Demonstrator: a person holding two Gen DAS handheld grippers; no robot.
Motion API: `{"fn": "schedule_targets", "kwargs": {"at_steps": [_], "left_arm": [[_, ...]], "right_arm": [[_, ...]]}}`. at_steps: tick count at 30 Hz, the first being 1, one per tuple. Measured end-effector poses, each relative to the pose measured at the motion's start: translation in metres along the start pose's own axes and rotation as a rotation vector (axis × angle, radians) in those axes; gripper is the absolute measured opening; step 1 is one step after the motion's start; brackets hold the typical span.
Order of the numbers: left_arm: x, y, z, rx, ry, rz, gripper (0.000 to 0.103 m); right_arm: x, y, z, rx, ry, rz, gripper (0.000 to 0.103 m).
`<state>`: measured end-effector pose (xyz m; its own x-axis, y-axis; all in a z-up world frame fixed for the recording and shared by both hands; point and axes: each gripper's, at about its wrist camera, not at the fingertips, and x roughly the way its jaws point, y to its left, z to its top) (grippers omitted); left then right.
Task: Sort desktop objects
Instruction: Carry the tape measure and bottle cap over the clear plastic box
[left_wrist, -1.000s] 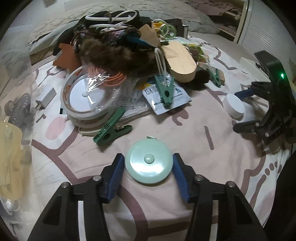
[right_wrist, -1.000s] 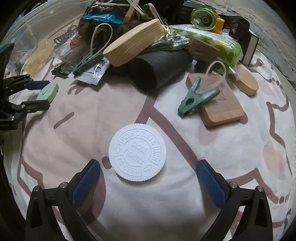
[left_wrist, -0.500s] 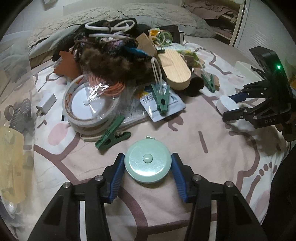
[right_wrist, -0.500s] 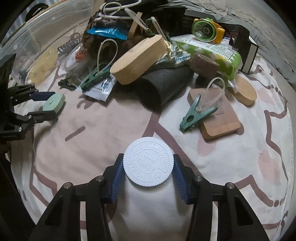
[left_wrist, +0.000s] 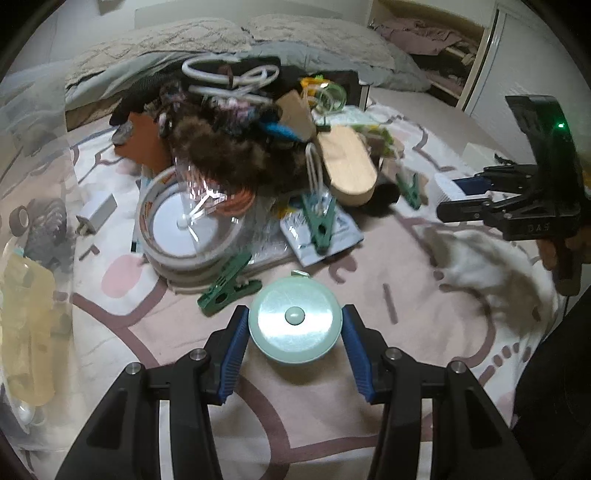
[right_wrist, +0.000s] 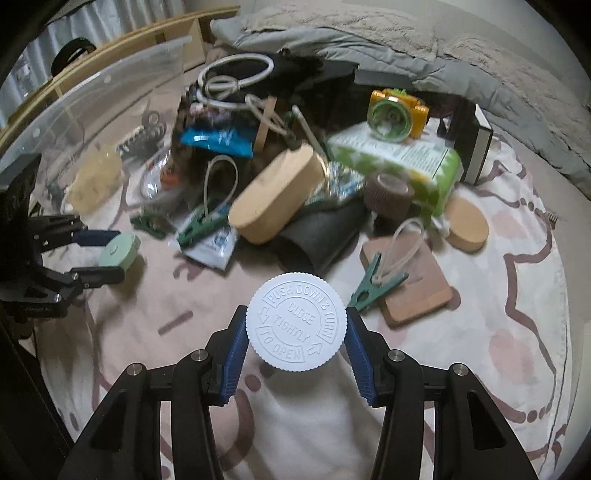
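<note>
The left gripper (left_wrist: 294, 338) is closed on a round mint tape measure (left_wrist: 294, 319), pinched between its blue fingers (left_wrist: 236, 345). The right gripper (right_wrist: 296, 338) clamps a white ridged cap (right_wrist: 296, 326) between its fingers (right_wrist: 357, 356). Beyond both sets of fingertips, a clutter pile (right_wrist: 273, 166) lies on a patterned blanket (right_wrist: 498, 314).
</note>
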<state>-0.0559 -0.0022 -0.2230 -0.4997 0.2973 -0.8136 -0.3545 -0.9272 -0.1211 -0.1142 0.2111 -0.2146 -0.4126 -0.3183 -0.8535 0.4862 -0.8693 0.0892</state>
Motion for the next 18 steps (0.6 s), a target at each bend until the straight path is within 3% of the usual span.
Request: {"fn": "schedule_targets", "kwargs": {"at_steps": [10,18], "left_arm": [[-0.01,-0.019,0.005,0.027,0.018,-0.032,0.05],[-0.046,-0.018,0.034,-0.023,-0.031,0.013,0.05]], "right_arm": [[-0.01,0.009,0.009,0.011,-0.024,0.0,0.051],[-0.038,0.014,0.029,0.031,-0.078,0.021,0.051]]}}
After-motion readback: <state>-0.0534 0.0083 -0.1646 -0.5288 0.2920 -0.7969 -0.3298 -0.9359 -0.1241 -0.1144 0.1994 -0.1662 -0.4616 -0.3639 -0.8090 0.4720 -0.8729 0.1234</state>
